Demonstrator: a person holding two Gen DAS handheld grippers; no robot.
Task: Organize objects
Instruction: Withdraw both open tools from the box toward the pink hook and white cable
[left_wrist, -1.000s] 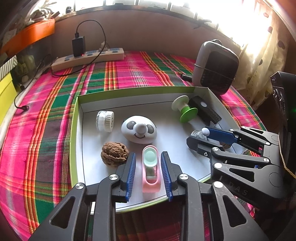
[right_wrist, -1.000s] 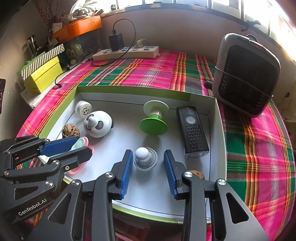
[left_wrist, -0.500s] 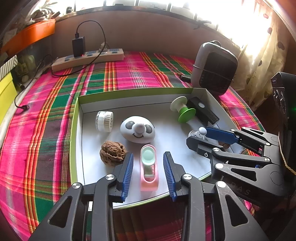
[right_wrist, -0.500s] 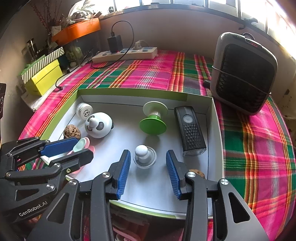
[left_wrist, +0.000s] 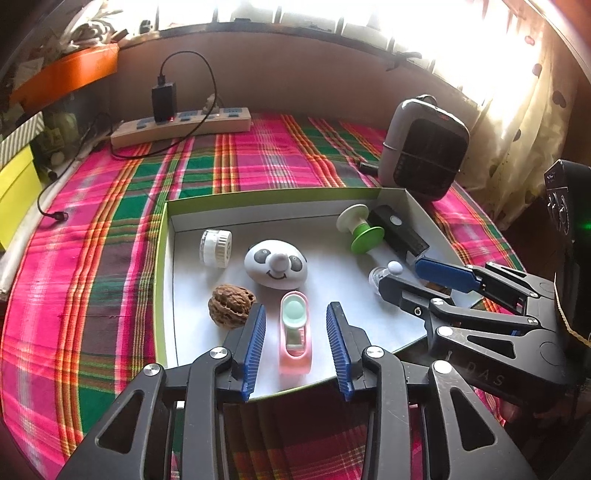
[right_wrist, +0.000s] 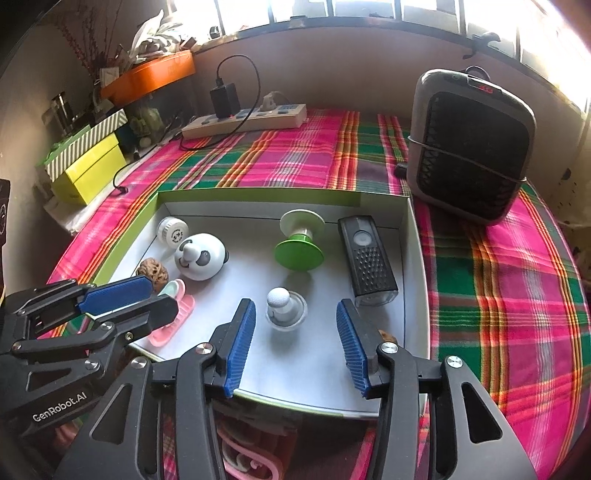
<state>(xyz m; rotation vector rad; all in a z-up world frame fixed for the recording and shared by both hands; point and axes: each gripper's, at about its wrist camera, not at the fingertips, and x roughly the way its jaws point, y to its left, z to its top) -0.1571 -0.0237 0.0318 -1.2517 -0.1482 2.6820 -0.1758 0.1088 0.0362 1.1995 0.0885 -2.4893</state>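
A shallow white box with a green rim (left_wrist: 162, 266) (right_wrist: 419, 280) lies on the plaid cloth. In it are a pink holder with a mint top (left_wrist: 294, 328) (right_wrist: 173, 314), a walnut (left_wrist: 231, 304) (right_wrist: 152, 270), a panda toy (left_wrist: 276, 264) (right_wrist: 199, 256), a small white jar (left_wrist: 216, 248) (right_wrist: 171, 230), a green and white spool (left_wrist: 360, 227) (right_wrist: 300, 240), a black doorbell (left_wrist: 400, 230) (right_wrist: 367, 264) and a white knob on a round base (left_wrist: 388, 271) (right_wrist: 286, 308). My left gripper (left_wrist: 295, 314) (right_wrist: 147, 291) is open around the pink holder. My right gripper (right_wrist: 295, 314) (left_wrist: 402, 275) is open around the white knob.
A grey and black heater (left_wrist: 424, 147) (right_wrist: 472, 147) stands behind the box's right corner. A power strip with a black charger (left_wrist: 181, 125) (right_wrist: 243, 114) lies at the back. Yellow and striped boxes (right_wrist: 88, 162) and an orange tray (right_wrist: 147, 75) sit at the left.
Both grippers have opened wider and drawn back a little from the box. The pink holder and the white knob stay where they were.
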